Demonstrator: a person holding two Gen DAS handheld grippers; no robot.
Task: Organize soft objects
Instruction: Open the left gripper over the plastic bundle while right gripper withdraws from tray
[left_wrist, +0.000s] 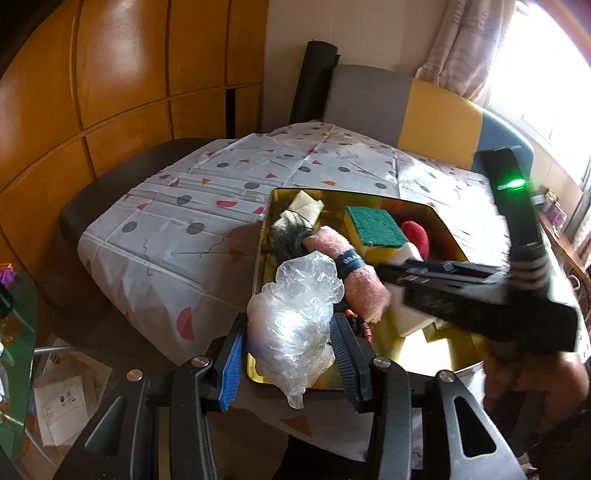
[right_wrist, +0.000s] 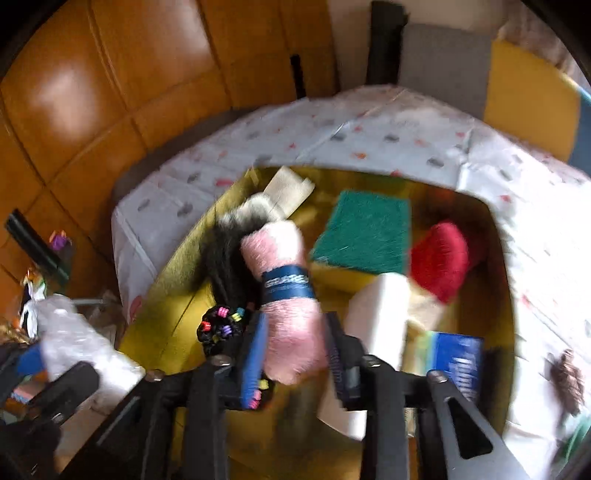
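Observation:
A crumpled clear plastic bag (left_wrist: 295, 310) sits between the blue pads of my left gripper (left_wrist: 288, 350), which is shut on it at the near-left corner of a gold tin (left_wrist: 264, 236). My right gripper (right_wrist: 295, 343) is shut on the near end of a pink rolled towel (right_wrist: 284, 266) with a blue band, inside the tin. In the left wrist view the right gripper (left_wrist: 386, 277) reaches in from the right onto that towel (left_wrist: 332, 251). Also in the tin lie a green-and-yellow sponge (right_wrist: 364, 232), a red soft piece (right_wrist: 439, 258), a white sponge block (right_wrist: 376, 310), a black-grey furry piece (right_wrist: 229, 251) and a beaded black scrunchie (right_wrist: 221, 325).
The tin stands on a table under a white patterned cloth (left_wrist: 184, 206). A chair with a grey, yellow and blue back (left_wrist: 439, 118) is behind it, and wooden cabinets (left_wrist: 110, 92) to the left. A glass side table (left_wrist: 22, 332) with papers below sits at the near left. A blue box (right_wrist: 458, 354) lies in the tin's near-right corner.

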